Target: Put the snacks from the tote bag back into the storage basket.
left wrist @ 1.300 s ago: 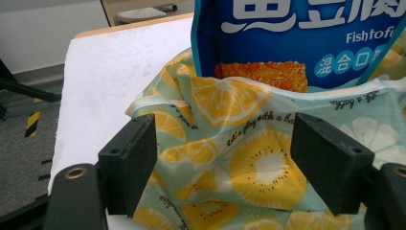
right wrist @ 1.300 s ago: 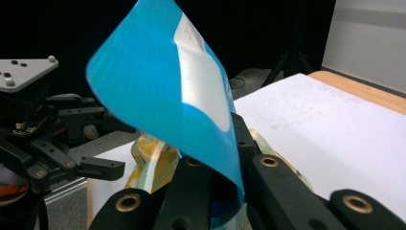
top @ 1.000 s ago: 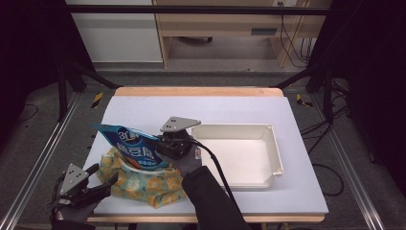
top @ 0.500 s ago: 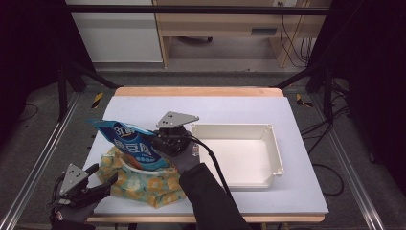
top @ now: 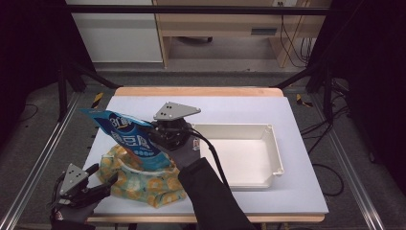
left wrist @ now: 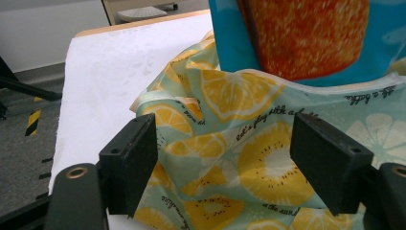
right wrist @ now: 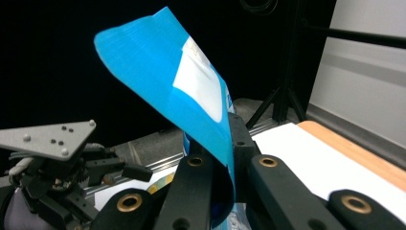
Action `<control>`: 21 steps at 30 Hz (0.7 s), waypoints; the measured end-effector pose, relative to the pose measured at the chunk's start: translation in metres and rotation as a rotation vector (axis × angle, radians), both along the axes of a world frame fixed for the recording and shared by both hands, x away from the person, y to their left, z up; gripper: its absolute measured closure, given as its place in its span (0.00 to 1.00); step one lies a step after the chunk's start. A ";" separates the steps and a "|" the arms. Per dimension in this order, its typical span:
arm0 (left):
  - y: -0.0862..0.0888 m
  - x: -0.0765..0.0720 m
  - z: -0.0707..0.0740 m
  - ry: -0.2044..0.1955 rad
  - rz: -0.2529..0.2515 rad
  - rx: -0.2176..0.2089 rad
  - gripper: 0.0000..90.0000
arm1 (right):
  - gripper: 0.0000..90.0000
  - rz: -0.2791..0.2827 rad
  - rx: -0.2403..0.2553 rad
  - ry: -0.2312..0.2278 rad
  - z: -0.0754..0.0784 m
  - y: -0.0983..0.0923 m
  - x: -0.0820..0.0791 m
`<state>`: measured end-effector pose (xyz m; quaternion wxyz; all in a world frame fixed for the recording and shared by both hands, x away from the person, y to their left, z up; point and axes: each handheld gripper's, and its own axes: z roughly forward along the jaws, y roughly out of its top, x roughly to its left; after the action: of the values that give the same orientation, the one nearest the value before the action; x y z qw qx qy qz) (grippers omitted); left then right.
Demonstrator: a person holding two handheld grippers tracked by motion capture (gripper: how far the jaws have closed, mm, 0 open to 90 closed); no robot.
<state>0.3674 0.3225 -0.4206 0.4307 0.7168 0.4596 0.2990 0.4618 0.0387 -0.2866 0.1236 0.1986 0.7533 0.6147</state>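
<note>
pinching thin top edge of blue crinkly foil snack pouch [top: 131, 140], right gripper [right wrist: 229, 143] clenched; pouch light, slippery, half inside soft lemon-print cloth bag [top: 143, 179]. left gripper [left wrist: 225, 165] released, apparently straddling bag rim.

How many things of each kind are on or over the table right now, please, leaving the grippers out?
Blue snack packet: 1
Lemon-print fabric bag: 1
White tray: 1
Total: 3
</note>
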 end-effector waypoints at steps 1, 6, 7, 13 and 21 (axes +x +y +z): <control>0.000 0.000 0.000 0.000 -0.001 0.001 0.27 | 1.00 0.000 0.000 -0.005 0.003 0.000 0.000; 0.000 0.000 0.000 0.000 -0.001 0.000 0.27 | 1.00 -0.006 0.010 -0.029 0.018 0.000 -0.002; 0.000 0.000 0.000 0.001 -0.001 0.000 0.27 | 1.00 -0.005 0.013 -0.031 0.020 0.000 -0.003; 0.000 0.000 0.000 0.001 -0.001 -0.001 0.27 | 1.00 -0.006 0.036 -0.054 0.034 -0.005 -0.006; 0.000 0.000 0.000 0.001 -0.001 -0.001 0.27 | 1.00 -0.023 0.055 -0.084 0.050 -0.018 -0.008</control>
<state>0.3672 0.3226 -0.4203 0.4307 0.7170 0.4599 0.2982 0.4534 0.0208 -0.2368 0.1566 0.1849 0.7279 0.6415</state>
